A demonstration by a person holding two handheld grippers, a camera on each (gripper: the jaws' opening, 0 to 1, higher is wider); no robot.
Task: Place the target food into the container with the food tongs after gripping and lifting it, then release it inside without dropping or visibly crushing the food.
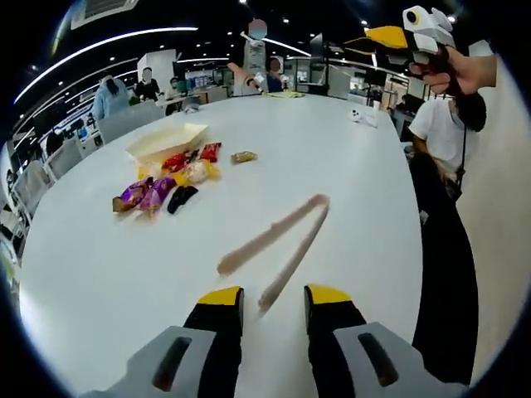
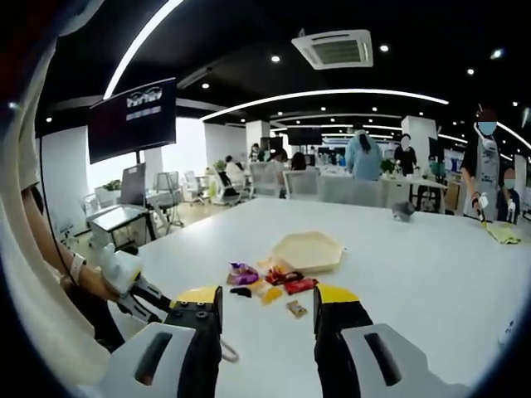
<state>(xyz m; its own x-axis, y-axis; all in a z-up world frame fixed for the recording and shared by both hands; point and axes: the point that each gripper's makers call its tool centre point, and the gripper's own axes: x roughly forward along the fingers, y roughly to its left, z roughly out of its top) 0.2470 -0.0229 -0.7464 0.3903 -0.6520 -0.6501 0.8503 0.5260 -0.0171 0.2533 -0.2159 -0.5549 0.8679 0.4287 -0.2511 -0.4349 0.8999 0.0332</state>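
Nothing gripped yet: my left claw (image 1: 274, 300) hangs open over the tongs (image 1: 278, 242) mid-counter; my right claw (image 2: 269, 303) is open, empty. Next, grasp the tongs; snacks (image 1: 170, 184) wait beside the container (image 1: 166, 139).

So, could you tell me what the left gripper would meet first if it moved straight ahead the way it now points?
Most likely the food tongs: they lie on the white table right ahead of the open left gripper, their near tip between its jaws. Depth is hard to judge here.

Beige tongs (image 1: 278, 240) are lying on the white counter (image 1: 348, 166) near red, purple and yellow wrapped snacks (image 1: 170, 182) beside a cream container (image 1: 166, 139)
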